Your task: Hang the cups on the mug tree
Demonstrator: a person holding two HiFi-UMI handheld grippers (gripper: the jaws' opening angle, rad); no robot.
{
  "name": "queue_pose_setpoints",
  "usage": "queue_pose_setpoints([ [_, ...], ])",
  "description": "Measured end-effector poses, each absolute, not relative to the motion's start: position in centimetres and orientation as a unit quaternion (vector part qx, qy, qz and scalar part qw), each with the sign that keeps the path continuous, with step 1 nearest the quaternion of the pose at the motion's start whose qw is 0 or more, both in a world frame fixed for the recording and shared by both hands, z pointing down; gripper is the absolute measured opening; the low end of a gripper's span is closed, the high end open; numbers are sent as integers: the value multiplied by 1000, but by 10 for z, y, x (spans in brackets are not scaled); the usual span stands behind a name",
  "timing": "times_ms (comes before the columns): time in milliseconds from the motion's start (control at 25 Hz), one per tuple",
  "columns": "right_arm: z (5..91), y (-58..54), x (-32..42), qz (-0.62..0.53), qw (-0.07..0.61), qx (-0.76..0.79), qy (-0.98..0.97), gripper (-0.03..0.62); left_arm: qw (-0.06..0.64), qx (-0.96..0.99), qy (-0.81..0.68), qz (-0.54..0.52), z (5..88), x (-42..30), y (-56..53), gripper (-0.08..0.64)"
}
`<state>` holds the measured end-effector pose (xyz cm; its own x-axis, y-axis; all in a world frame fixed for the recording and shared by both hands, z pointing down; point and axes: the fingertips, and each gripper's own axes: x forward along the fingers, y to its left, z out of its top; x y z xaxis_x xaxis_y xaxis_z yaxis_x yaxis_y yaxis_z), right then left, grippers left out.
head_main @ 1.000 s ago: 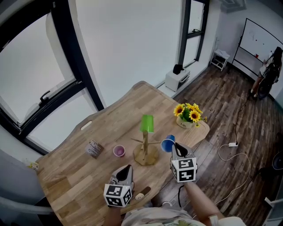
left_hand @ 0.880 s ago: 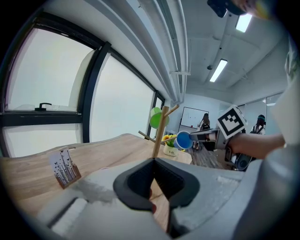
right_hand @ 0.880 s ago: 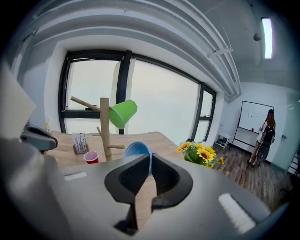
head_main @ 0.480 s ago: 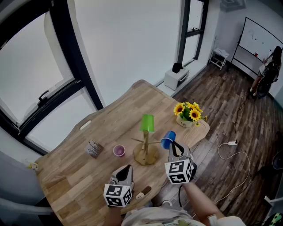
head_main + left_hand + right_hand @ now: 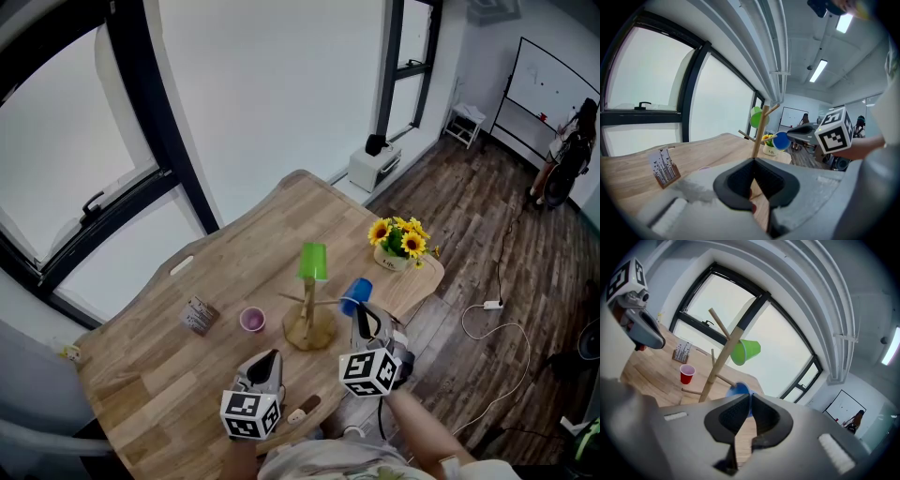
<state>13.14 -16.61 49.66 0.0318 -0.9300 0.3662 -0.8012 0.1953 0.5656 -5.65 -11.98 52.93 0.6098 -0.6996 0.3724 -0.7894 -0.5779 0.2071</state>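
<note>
Right gripper (image 5: 362, 315) is up at the mug tree (image 5: 309, 317), jaws clamped on the rim of the blue cup (image 5: 356, 294). In the right gripper view the cup's wall sits pinched right between the jaw tips. The blue cup is off the bench (image 5: 150, 375), at the end of a lower side peg. Whether the peg is actually inside it, hard to call from here. Green cup (image 5: 313, 262) hangs on an upper peg, near the top of the trunk. Red cup (image 5: 252, 320) stands upright on the bench just left of the tree's base, with a small card holder (image 5: 199, 315) further left. Left gripper (image 5: 265, 361) sits low near the bench's front edge, jaws closed together, nothing in them. Sunflowers (image 5: 401, 242) stand at the far right corner.
</note>
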Motion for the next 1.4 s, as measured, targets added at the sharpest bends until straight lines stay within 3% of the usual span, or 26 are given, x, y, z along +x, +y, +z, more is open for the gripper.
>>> queue_pose_setpoints([
  [1400, 511, -168, 74, -118, 364, 589, -712, 28, 169, 877, -432, 125, 527, -78, -112, 1],
])
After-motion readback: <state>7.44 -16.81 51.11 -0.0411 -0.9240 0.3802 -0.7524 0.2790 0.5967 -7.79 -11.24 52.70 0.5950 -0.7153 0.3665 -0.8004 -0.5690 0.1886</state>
